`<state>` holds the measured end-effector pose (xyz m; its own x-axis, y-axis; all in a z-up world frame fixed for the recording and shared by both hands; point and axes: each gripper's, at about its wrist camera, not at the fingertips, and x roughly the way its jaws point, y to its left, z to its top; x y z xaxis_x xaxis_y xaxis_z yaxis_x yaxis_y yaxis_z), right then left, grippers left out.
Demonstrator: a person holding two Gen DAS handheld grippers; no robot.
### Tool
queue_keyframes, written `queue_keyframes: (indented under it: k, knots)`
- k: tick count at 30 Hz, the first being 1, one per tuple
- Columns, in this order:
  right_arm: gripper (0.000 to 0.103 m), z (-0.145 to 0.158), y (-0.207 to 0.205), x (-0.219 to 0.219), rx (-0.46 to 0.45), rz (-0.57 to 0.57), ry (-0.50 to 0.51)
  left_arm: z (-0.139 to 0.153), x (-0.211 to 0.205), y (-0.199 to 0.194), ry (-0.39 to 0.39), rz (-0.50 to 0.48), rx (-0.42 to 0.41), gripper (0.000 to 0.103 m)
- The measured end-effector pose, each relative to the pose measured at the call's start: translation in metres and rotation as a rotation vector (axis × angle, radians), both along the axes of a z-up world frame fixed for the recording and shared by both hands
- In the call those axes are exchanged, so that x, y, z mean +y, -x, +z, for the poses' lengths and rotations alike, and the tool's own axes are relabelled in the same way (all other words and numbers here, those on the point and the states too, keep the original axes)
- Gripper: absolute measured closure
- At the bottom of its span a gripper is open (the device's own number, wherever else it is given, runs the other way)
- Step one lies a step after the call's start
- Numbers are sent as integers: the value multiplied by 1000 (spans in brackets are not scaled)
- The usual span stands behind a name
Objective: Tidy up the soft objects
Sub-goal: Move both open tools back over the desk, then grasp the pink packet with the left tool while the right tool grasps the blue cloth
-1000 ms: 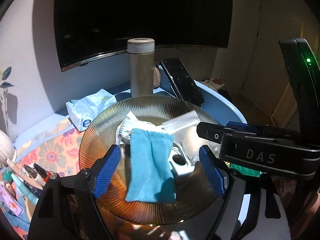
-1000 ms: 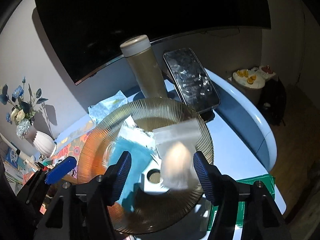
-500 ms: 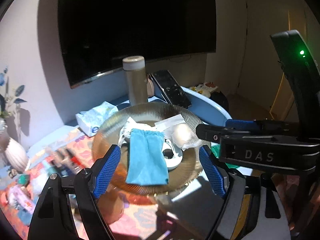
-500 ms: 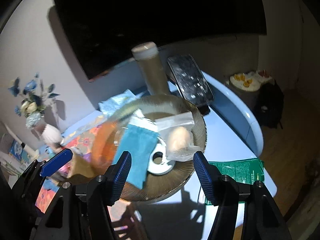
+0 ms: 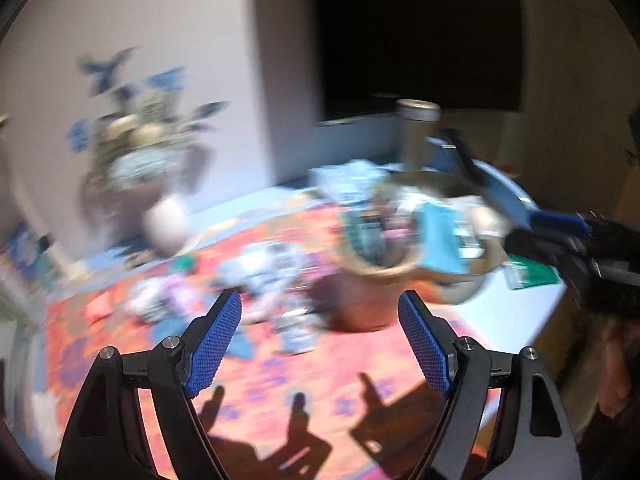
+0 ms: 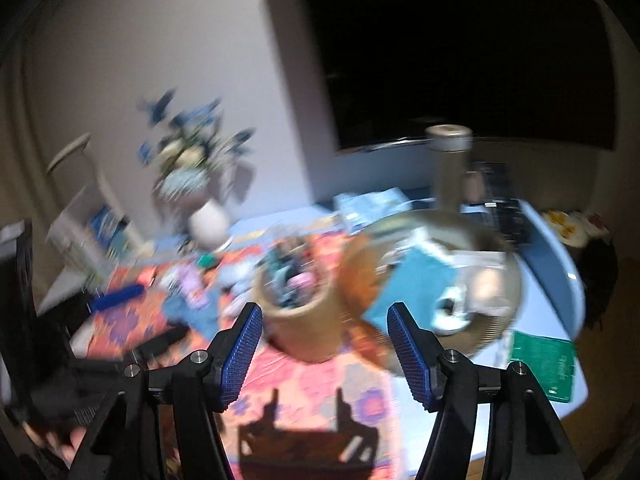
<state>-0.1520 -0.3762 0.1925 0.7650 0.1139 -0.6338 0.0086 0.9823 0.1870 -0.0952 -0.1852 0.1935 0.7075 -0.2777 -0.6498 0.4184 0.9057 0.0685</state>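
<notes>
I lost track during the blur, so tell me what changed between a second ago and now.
Both tongs, left and right, pulled back from the ribbed plate, which now looks smaller and farther off; the cup of small items and flower vase came into view. Neither took or released anything: jaws open and empty throughout. The teal cloth stays on the plate.

Blurred tabletop clutter [image 5: 276,276], smeared flowers [image 6: 188,160], plate contents [image 6: 452,280] indistinct

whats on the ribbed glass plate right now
On the plate lie a teal cloth, a white round piece with a hole, and a clear packet holding something pale. Anything under the cloth is hidden, and blur obscures finer details.
</notes>
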Motion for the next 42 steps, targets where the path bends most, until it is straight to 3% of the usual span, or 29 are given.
queue_keyframes:
  k: [8,17,21,25,31,38,42]
  knots:
    - [40,-44,-45,111,119,237,65,10,166,-34,82,350,-24,22]
    - [40,-101,-104,205,217,404,134,-50,263,-88,92,522,67,22]
    - [31,-127,-130,229,231,401,155,-90,288,-128,99,549,128,22]
    - [30,-153,-156,237,240,371,127,-134,301,-182,104,573,216,22]
    - [28,-173,-183,234,255,345,59,-155,299,-232,109,565,213,22]
    - [28,-181,-196,247,243,301,127,-174,308,-263,123,611,216,22]
    - [49,-184,-199,247,245,258,176,-180,307,-266,100,614,222,23]
